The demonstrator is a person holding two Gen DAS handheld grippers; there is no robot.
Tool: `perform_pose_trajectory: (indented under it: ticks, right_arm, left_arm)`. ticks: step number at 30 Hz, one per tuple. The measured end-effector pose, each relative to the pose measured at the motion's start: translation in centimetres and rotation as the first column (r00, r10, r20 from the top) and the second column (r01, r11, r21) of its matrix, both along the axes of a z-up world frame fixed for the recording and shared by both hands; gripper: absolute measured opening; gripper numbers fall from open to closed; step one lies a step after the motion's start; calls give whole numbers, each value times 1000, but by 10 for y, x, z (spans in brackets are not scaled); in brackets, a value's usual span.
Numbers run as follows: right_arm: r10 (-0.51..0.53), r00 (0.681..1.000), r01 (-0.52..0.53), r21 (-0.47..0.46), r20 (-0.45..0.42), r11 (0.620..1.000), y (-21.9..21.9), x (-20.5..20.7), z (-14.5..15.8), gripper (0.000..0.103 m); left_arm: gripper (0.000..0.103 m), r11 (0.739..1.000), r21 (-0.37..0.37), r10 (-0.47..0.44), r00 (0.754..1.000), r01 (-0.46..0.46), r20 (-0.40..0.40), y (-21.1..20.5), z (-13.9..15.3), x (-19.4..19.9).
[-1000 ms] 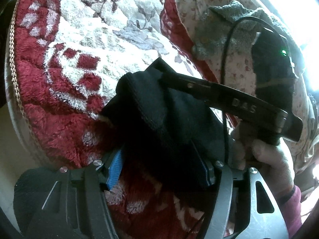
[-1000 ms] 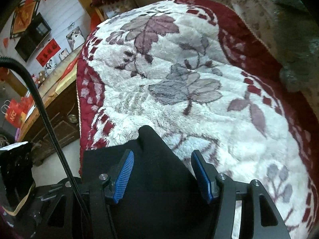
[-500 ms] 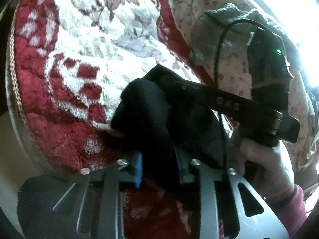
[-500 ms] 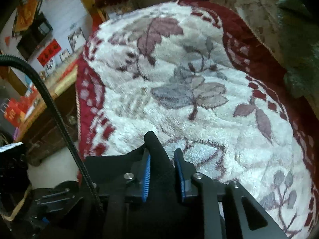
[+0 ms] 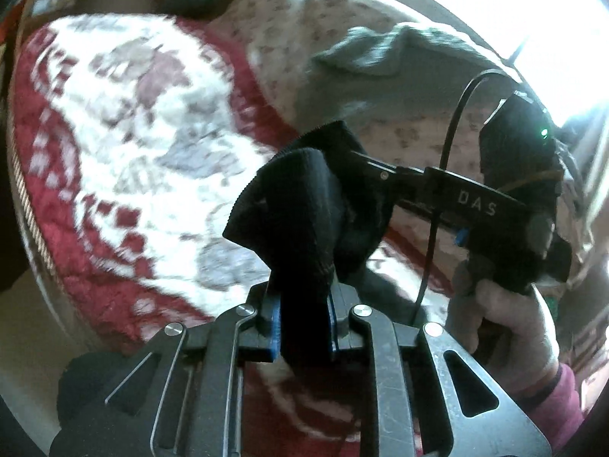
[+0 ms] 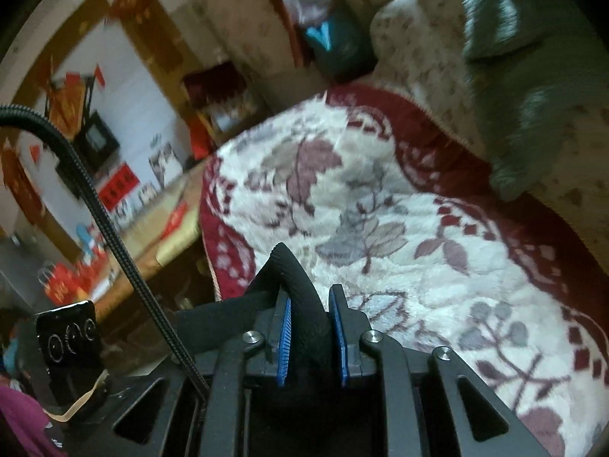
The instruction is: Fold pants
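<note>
The pants (image 5: 304, 205) are black, of a thick ribbed knit, and both tongs grip them; the left tongs (image 5: 302, 323) have a bunched fold of the cloth pressed between their blue ridged pads, the jaws narrow and closing further; the right tongs (image 6: 310, 327) pinch a rolled ribbed hem (image 6: 293, 266) the same way, jaws narrow and tight on the cloth. In the left view the right tongs (image 5: 350, 152) come in from the right side, their tips buried in the same dark bundle, so where their pads sit is hidden there; the hand (image 5: 502, 320) that holds them shows below, with a pink sleeve (image 5: 559, 400) cut off at the edge. How the rest of the pants hangs or lies cannot be made out; the cloth runs down behind the tong frames and out of sight.

Beyond and under both tongs spreads a plush blanket (image 6: 380, 205), white with grey and mauve leaves inside a dark red border; its left edge drops off beside a wooden cabinet (image 6: 152, 251). Far ahead and to the right lies a pale flowered quilt (image 6: 426, 61) with a grey-green fuzzy cloth (image 6: 525, 87) draped over it. Both views are smeared by motion, and the window glare at upper right of the left view washes out everything there. The white middle of the blanket ahead of the tongs lies bare.
</note>
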State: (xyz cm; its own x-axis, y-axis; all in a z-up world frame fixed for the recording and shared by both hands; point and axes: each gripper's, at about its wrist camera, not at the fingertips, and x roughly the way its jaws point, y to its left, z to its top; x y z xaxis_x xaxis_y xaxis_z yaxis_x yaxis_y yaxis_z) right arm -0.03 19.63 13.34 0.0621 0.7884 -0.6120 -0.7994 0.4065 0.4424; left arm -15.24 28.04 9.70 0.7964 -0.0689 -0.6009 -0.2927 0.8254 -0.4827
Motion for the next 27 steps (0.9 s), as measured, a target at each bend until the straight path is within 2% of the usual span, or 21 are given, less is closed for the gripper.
perform_pose_trajectory:
  ticks: [5,13,20,27]
  right_arm:
    - [-75,997,77,99,-25,992,-66,-3,29,18]
    - [-195,980,198,164,-35,967,-162,-19,49,18]
    - [-325,942,336,216,-88,917,-253,-33,39,18]
    - [-450,879,474,200,-154,857,-333,-42,8,18]
  left_arm:
    - [16,994,64,-96,993,91,67,-41,30,0]
    - [16,957,120,-277,956,265,100,-115,54,3]
    - [16,894,181,-428,901,410,73,-185,57,11]
    - [16,815,244,-538,843,526,-21,-258,26,26]
